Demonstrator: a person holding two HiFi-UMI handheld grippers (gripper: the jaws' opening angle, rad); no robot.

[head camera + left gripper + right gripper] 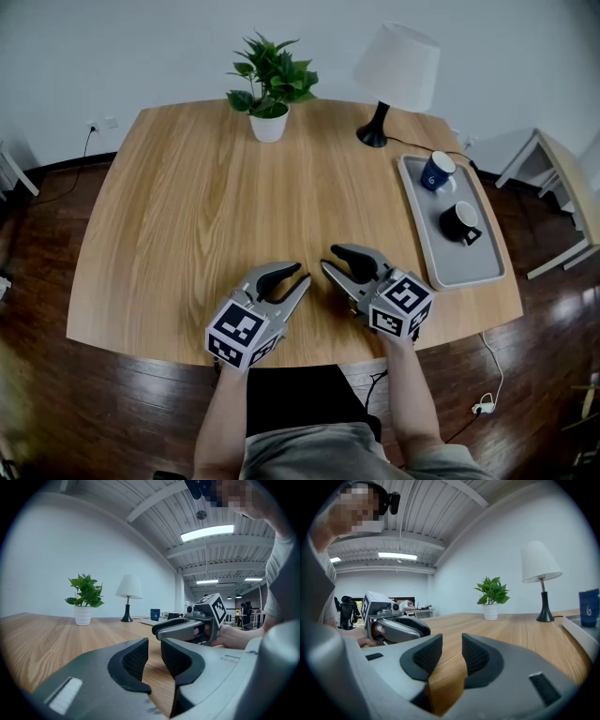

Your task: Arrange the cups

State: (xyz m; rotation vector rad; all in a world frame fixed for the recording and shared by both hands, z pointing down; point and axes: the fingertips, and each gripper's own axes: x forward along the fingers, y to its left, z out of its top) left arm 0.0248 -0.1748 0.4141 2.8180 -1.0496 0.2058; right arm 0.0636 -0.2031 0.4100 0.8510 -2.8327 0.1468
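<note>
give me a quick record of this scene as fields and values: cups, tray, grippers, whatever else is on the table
table: wooden
tray: grey, at the table's right edge
blue cup: on the tray, far end
black cup: on the tray, nearer than the blue cup, apart from it
potted plant: far edge, white pot
lamp: far right, white shade, black base
left gripper: near the front edge, jaws narrowly apart, nothing between them
right gripper: beside the left gripper, jaws narrowly apart, nothing between them
cups held: none
</note>
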